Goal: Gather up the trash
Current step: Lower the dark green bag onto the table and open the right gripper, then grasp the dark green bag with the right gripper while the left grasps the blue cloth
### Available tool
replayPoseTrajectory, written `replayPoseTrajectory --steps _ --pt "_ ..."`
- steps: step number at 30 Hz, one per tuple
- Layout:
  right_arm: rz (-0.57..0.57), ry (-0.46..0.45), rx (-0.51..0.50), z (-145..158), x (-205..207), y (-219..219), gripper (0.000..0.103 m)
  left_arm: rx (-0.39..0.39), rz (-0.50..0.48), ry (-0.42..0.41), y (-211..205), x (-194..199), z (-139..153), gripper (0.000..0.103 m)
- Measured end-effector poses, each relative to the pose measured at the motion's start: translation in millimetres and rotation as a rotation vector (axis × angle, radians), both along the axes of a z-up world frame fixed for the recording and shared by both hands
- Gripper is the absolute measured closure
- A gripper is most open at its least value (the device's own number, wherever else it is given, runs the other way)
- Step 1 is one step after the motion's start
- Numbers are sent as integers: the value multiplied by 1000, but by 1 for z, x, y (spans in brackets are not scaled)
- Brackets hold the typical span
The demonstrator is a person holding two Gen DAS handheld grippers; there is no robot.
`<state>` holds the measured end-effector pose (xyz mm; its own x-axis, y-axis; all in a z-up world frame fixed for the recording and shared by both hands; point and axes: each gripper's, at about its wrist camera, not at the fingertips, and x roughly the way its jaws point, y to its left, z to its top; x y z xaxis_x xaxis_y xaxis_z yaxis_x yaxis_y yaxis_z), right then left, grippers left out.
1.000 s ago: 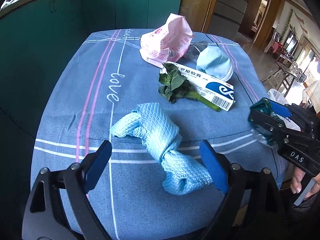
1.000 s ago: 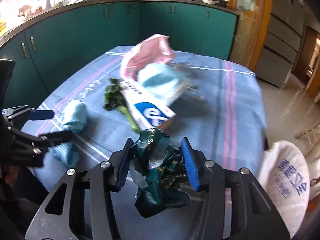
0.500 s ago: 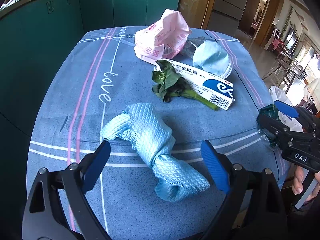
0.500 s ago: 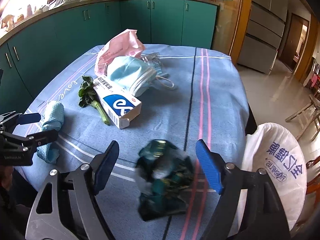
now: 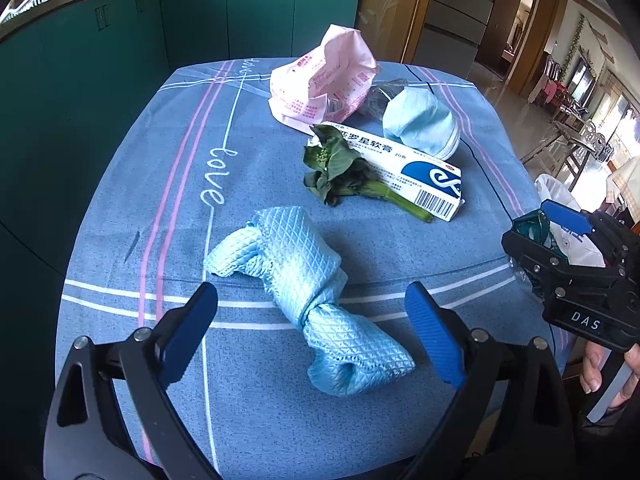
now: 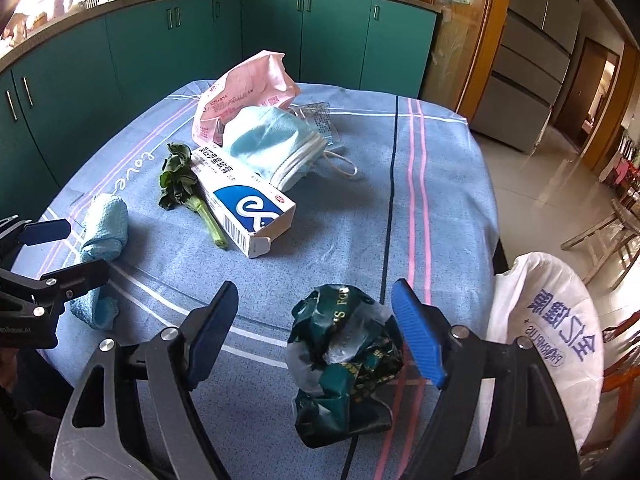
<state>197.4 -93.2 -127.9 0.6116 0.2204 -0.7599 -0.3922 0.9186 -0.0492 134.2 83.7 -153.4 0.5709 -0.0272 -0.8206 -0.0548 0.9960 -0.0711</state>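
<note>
The right gripper (image 6: 316,332) gapes around the green wrapper (image 6: 344,364) beside the white bag (image 6: 548,320) — unclamped; next, regrip and bag it.

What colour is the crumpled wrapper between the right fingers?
Dark green with gold print, wrapper; clearest in the right wrist view.

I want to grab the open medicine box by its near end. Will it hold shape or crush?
The medicine box lies flat with its near end flap open, so that end probably caves under a squeeze. It looks like thin card, likely light. The vegetable stalk lying against it may shift.
</note>
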Motion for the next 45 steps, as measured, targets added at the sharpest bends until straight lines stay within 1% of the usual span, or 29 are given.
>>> replayPoseTrajectory --steps 4,9,22,33,35,36,37,40,45 --pt "-1 -15 -37 1 -2 3 26 4 -2 5 -1 2 -2 9" --pt "-15 -8 -61 -2 1 5 26 6 5 14 -1 3 -5 8" --pt "-23 28 -55 -12 6 4 26 12 2 21 -1 4 -8 8" --pt "-9 38 -51 -15 8 8 26 13 3 34 -2 7 -12 8" --pt "1 46 -42 -16 8 8 29 12 7 37 0 7 -13 8" --pt "7 50 -39 -16 9 8 35 12 9 39 0 8 -14 8" --pt "11 51 -38 -16 9 9 45 11 11 39 1 8 -14 8" --pt "27 62 -8 -15 9 7 54 3 25 35 4 10 -14 8" --pt "29 59 20 -10 8 1 55 -16 62 33 12 13 -14 8"
